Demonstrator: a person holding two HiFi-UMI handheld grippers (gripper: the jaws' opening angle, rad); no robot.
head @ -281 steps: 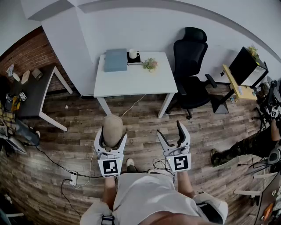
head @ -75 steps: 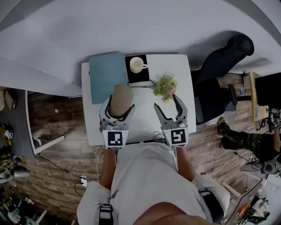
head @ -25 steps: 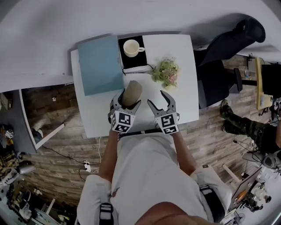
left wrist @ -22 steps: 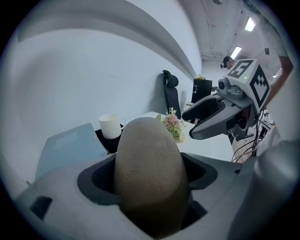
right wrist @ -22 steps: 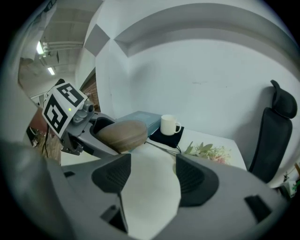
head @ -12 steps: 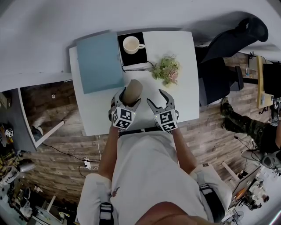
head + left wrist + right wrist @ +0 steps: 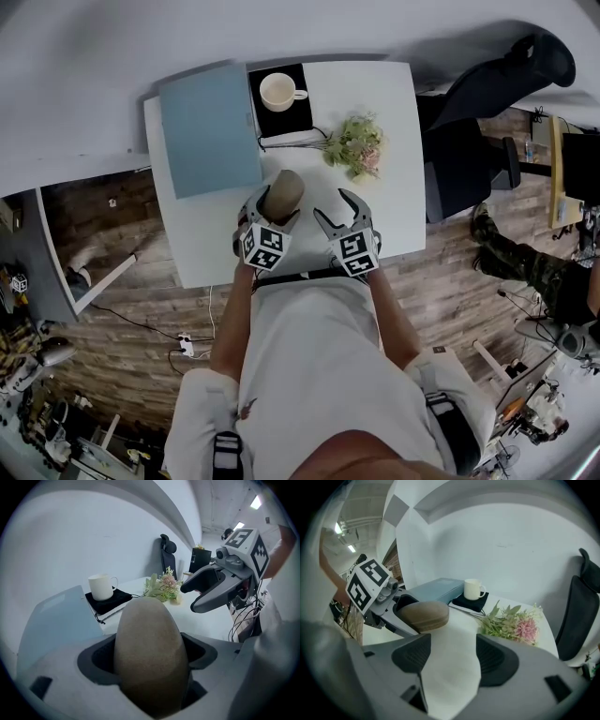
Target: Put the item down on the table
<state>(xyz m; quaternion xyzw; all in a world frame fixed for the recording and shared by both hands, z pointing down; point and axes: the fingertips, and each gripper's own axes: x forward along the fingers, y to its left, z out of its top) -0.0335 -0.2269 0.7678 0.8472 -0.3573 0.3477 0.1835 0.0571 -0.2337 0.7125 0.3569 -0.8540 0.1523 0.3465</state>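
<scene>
I see the brown item (image 7: pixel 282 194) filling my left gripper's (image 7: pixel 275 208) jaws; the right gripper's (image 7: pixel 334 208) stand apart over bare table (image 7: pixel 398 202). There is open tabletop right of the right fingers. The blue board (image 7: pixel 208 129) is close left of the left fingers. Ahead are the mug (image 7: pixel 278 91) on its black pad (image 7: pixel 291 120) (cord trailing) and, before the right fingers, the flower sprig (image 7: pixel 354 147)

Office; desk (image 7: pixel 403 141), swivel chair (image 7: pixel 506 84), monitor (image 7: pixel 581 141)
</scene>
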